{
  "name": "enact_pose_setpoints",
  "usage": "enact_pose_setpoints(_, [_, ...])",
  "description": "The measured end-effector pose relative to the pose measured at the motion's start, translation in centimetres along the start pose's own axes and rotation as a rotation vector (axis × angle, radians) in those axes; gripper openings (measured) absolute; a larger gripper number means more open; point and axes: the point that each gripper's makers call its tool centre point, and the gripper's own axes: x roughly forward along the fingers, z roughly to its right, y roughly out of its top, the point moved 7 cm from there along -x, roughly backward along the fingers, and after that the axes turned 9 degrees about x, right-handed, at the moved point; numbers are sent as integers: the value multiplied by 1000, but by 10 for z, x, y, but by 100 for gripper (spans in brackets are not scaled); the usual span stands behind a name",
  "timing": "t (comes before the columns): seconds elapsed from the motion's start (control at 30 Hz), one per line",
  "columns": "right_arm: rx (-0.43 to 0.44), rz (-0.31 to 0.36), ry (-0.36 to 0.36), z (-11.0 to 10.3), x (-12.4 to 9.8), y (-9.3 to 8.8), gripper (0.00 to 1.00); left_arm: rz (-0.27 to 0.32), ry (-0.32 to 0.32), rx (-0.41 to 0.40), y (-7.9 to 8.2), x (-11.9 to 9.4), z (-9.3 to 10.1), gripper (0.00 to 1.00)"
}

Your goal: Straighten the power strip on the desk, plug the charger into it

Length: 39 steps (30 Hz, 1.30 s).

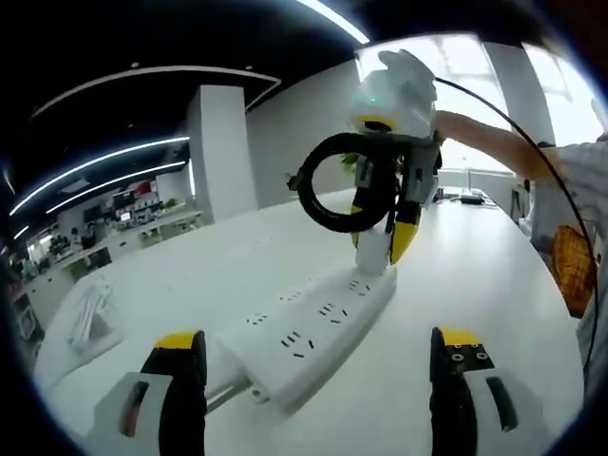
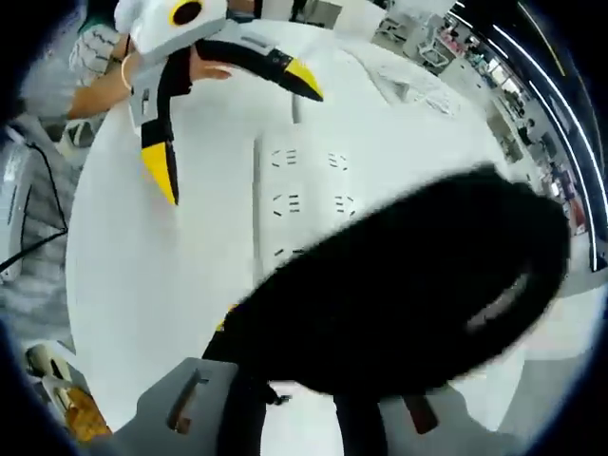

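**Charger poised over the far end of the power strip**

In the left gripper view, the left gripper (image 1: 318,380) is standing with its two yellow-tipped jaws spread wide, one on either side of the near end of the white power strip (image 1: 309,332), touching nothing. The strip is lying on the white desk (image 1: 475,285) and running away from the camera, its rows of sockets facing up; no brand or lettering is readable on it. At the strip's far end the right gripper (image 1: 380,237) is pointing downward, pinching the white charger (image 1: 372,249), whose lower end is sitting right at the last sockets; whether the prongs are entering cannot be told. The charger's black cable (image 1: 328,185) is looping out in a coil beside that gripper. A person's arm (image 1: 494,142) is reaching in behind it.

In the right gripper view, the black cable (image 2: 418,294) is blurring across most of the foreground, hiding the right gripper's own jaws and the charger. Beyond it the power strip (image 2: 304,199) is showing its sockets. The left gripper (image 2: 233,123) is hanging past the strip's other end, its jaws spread apart, with a hand (image 2: 204,66) holding it. No writing is legible.
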Motion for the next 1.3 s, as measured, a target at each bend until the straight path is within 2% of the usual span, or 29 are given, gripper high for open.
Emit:
enact_pose_setpoints(0.07, [-9,-7,-10,-2,1,-1,23,2,0,-1,0,0,0,99])
enact_pose_setpoints(0.1, [-12,-32,-33,-5,1,-2,23,3,-1,-1,0,0,1,99])
enact_pose_setpoints(0.2, [-173,-133,-158,-15,2,5,23,-3,-5,1,0,2,1,99])
enact_pose_setpoints(0.23, [-192,-155,-158,-14,2,6,23,-5,-5,2,-1,2,1,99])
enact_pose_setpoints(0.27, [-115,-129,-87,-11,4,5,23,-4,-3,2,-1,2,1,99])
enact_pose_setpoints(0.33, [-31,-78,-19,-2,4,2,23,-5,-1,-4,-1,2,0,99])
enact_pose_setpoints(0.4, [-51,-93,-49,-8,5,-3,23,-3,1,-10,-1,2,0,99])
enact_pose_setpoints(0.43, [-84,-124,-88,-12,7,-5,23,-4,2,-12,-2,3,0,99])
enact_pose_setpoints(0.47, [-157,-150,-163,-12,7,0,23,-4,4,-13,-2,4,0,99])
enact_pose_setpoints(0.5, [-128,-176,-194,-13,9,1,23,-6,3,-13,-3,5,0,99])
enact_pose_setpoints(0.53, [-135,-178,-149,-9,9,2,23,-10,1,-14,-4,6,0,99])
enact_pose_setpoints(0.57, [-88,-179,-77,-6,10,2,23,-13,-1,-15,-5,7,1,99])
enact_pose_setpoints(0.6, [-71,-174,-45,-5,9,0,23,-15,-2,-16,-5,7,1,99])
enact_pose_setpoints(0.7, [-122,-205,-160,-14,10,-1,23,-23,-2,-16,-7,7,1,99])
enact_pose_setpoints(0.8, [-109,-202,-134,-14,10,-2,23,-13,4,-22,-6,7,0,99])
enact_pose_setpoints(0.93, [-125,-178,-140,-17,9,-4,25,-12,6,-26,-7,7,-1,99])
enact_pose_setpoints(1.07, [-261,-15,-184,-20,14,-10,28,-8,12,-26,-7,6,-2,99])
enact_pose_setpoints(1.17, [-220,48,-169,-27,16,-14,38,-6,13,-26,-7,5,-3,99])
enact_pose_setpoints(1.3, [-202,107,-170,-27,12,-12,42,-6,17,-23,-7,3,-3,99])
